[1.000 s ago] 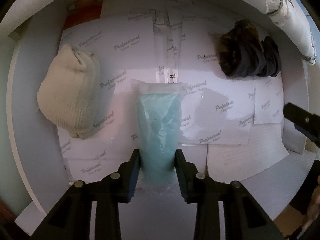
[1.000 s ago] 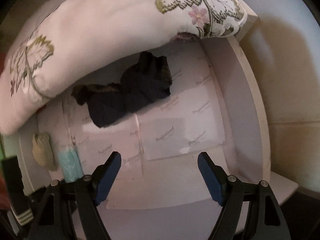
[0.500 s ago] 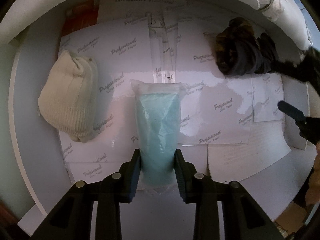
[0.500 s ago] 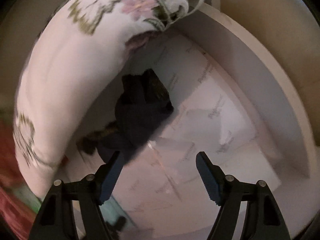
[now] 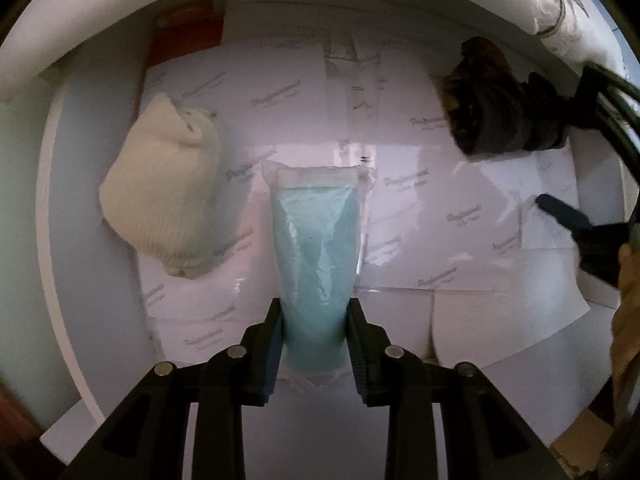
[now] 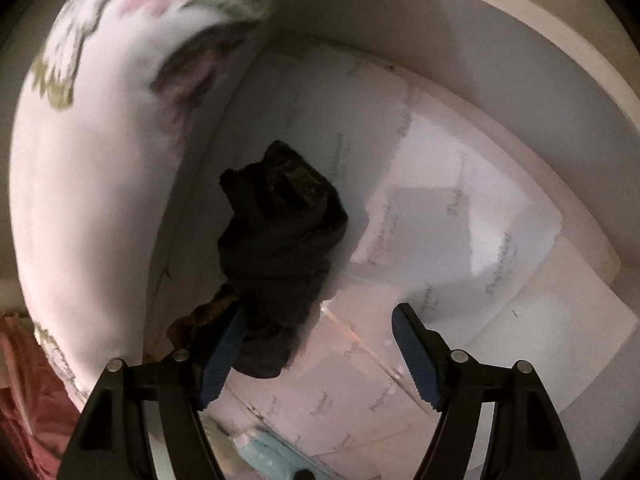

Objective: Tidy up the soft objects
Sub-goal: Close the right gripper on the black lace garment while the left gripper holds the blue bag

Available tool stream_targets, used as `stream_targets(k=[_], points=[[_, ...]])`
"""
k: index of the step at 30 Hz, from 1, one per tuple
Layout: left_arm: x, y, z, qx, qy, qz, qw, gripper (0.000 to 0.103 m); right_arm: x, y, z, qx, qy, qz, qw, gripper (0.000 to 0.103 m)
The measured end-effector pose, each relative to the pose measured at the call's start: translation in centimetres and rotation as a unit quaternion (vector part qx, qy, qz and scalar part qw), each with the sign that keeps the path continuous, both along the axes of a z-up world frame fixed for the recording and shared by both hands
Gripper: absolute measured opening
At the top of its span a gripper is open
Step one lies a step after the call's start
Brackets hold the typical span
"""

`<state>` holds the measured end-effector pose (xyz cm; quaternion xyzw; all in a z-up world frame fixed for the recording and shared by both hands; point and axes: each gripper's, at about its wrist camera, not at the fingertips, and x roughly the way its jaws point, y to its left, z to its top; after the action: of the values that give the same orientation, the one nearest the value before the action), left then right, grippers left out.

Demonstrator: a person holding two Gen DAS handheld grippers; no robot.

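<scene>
My left gripper [image 5: 314, 322] is shut on a clear bag of light blue soft stuff [image 5: 316, 248], which lies on the white shelf. A cream knitted bundle [image 5: 164, 196] lies left of it. A dark bundle of cloth [image 5: 496, 112] lies at the back right. My right gripper [image 6: 320, 344] is open, its left finger [image 6: 224, 356] touching the near end of the dark bundle [image 6: 276, 256], the right finger apart over the paper. It also shows in the left wrist view [image 5: 568, 216]. A corner of the blue bag [image 6: 268, 460] shows at the bottom.
White sheets of printed paper [image 5: 440, 208] cover the shelf floor. A flowered white pillow [image 6: 92, 168] leans over the left side of the right wrist view. A red-brown box [image 5: 184, 36] stands at the back left. The shelf wall [image 6: 460, 52] curves behind.
My right gripper has moved in to the dark bundle, its left finger now against it. My left gripper holds the blue bag still.
</scene>
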<state>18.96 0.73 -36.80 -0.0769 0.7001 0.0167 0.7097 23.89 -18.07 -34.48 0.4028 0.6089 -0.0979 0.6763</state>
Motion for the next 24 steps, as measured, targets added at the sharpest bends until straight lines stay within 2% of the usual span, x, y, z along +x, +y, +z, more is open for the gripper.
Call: stream_targets(k=[3,5,7,9,11,14,16,18,21,24], points=[[0.0,0.1,0.1,0.002,0.001,0.005,1.0,0.029,1.1,0.8,0.1,-0.013,0.013,0.009,1.0,0.076],[-0.1,0.3,0.1,0.0,0.002,0.012,0.9999,0.029,1.7,1.2,0.4,-0.019,0.014,0.03,0.999,0.062],[-0.1,0.4,0.2,0.004,0.003,0.016,0.9999,0.029,1.9,1.7,0.9,-0.022,0.012,0.066,0.998,0.04],[0.1,0.2,0.1,0.002,0.004,0.022,0.9998,0.029,1.7,2.2,1.5,-0.026,0.008,0.098,0.995,0.03],[0.2,-0.2,0.0,0.005,0.005,0.021,0.9997,0.029,1.0,2.5,2.3,-0.041,0.012,0.128,0.991,0.027],[0.3,-0.3,0.0,0.005,0.006,0.024,0.9997,0.029,-0.2,1.7,2.6,-0.03,0.024,0.138,0.99,0.03],[0.3,-0.4,-0.1,0.007,0.006,0.021,0.9997,0.029,-0.6,1.2,2.6,-0.012,0.02,0.116,0.993,0.048],[0.4,-0.3,0.1,0.004,0.007,0.023,0.9997,0.029,-0.6,0.8,2.6,0.007,0.015,0.085,0.996,0.061],[0.4,0.0,-0.1,-0.001,0.008,0.029,0.9995,0.029,-0.1,1.2,2.8,0.043,0.0,0.037,0.998,0.066],[0.4,0.4,-0.1,-0.005,0.008,0.031,0.9995,0.029,0.8,2.8,2.6,0.025,-0.004,0.037,0.999,0.066]])
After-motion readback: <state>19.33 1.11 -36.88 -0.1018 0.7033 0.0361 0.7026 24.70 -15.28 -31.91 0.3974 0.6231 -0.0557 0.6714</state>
